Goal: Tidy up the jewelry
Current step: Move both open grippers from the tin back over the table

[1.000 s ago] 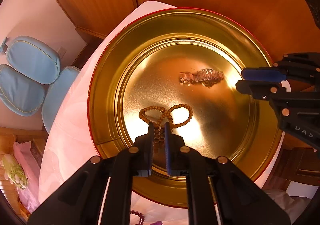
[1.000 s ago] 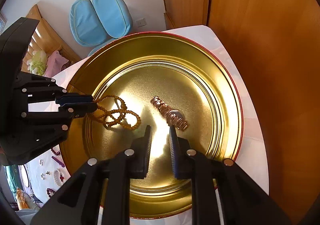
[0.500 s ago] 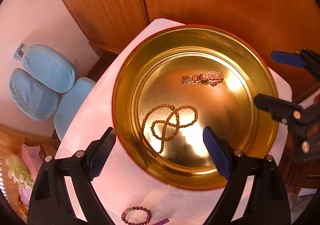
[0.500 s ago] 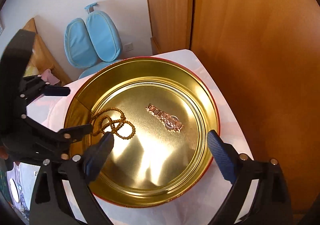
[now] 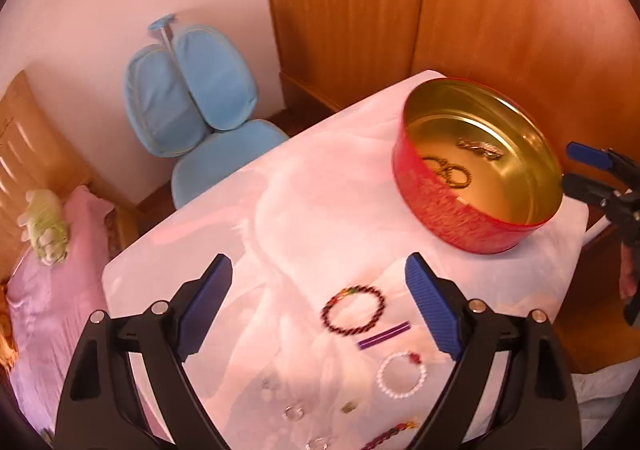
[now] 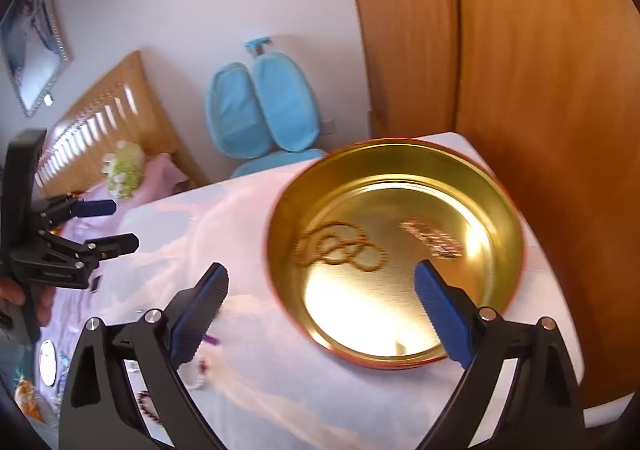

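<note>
A round red tin (image 5: 448,206) with a gold inside (image 6: 496,210) stands at the table's far right corner. In it lie a brown bead necklace (image 5: 450,172) (image 6: 340,248) and a metal watch (image 5: 480,148) (image 6: 434,240). My left gripper (image 5: 320,302) is open and empty, above the white cloth, near a dark bead bracelet (image 5: 354,310), a purple bar (image 5: 384,334) and a white pearl bracelet (image 5: 402,374). My right gripper (image 6: 320,306) is open and empty, at the tin's near left rim.
Small rings (image 5: 294,412) and a dark chain (image 5: 390,436) lie on the white-covered table (image 5: 280,210). A blue chair (image 5: 192,114) stands beyond its far edge. A wooden wardrobe (image 5: 480,10) is behind the tin. A bed (image 5: 44,270) is at left.
Both grippers opened and let go of the necklace and watch in the tin. Both pulled back and up; the left one swung left over the loose jewelry.
</note>
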{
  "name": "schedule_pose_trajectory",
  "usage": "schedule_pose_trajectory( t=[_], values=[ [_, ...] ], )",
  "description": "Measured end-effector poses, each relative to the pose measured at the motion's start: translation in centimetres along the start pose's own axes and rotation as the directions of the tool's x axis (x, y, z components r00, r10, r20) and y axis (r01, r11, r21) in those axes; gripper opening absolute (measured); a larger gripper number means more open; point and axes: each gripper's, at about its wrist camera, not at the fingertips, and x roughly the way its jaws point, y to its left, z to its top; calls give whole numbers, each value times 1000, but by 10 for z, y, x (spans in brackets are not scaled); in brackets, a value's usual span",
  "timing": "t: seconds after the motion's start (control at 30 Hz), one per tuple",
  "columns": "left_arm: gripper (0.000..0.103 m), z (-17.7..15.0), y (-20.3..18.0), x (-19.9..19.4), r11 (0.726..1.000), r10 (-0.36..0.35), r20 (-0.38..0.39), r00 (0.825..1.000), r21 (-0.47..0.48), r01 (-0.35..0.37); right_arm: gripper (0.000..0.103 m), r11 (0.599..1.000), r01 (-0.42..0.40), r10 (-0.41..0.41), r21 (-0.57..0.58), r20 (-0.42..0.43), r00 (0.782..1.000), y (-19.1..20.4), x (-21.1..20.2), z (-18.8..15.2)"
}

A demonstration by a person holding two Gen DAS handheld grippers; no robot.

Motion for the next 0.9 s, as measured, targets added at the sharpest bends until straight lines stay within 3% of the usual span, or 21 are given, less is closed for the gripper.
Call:
schedule_pose_trajectory(
  t=[0.13, 0.33, 0.57, 0.83, 0.9],
  values=[
    [86, -38, 27, -15, 996, 69, -21, 997, -57, -70, 95, 995, -72, 71, -69, -17, 997, 34, 6, 0],
    [86, -87, 63, -16, 982, 86, -86, 993, -162, -99, 95, 969, -157, 143, -190, -82, 986, 85, 24, -6],
    [86, -119, 68, 1, 984, 109, -119, 987, -129, -124, 95, 936, -246, 205, -253, -178, 963, 127, 54, -13],
    [86, -135, 74, 47, 989, 48, -134, 990, -133, -66, 94, 936, -188, 98, -298, -294, 951, 147, 124, -38],
    [86, -136, 75, 56, 989, 41, -132, 990, -133, -58, 86, 938, -148, 51, -314, -299, 953, 146, 138, -42]
  ],
)
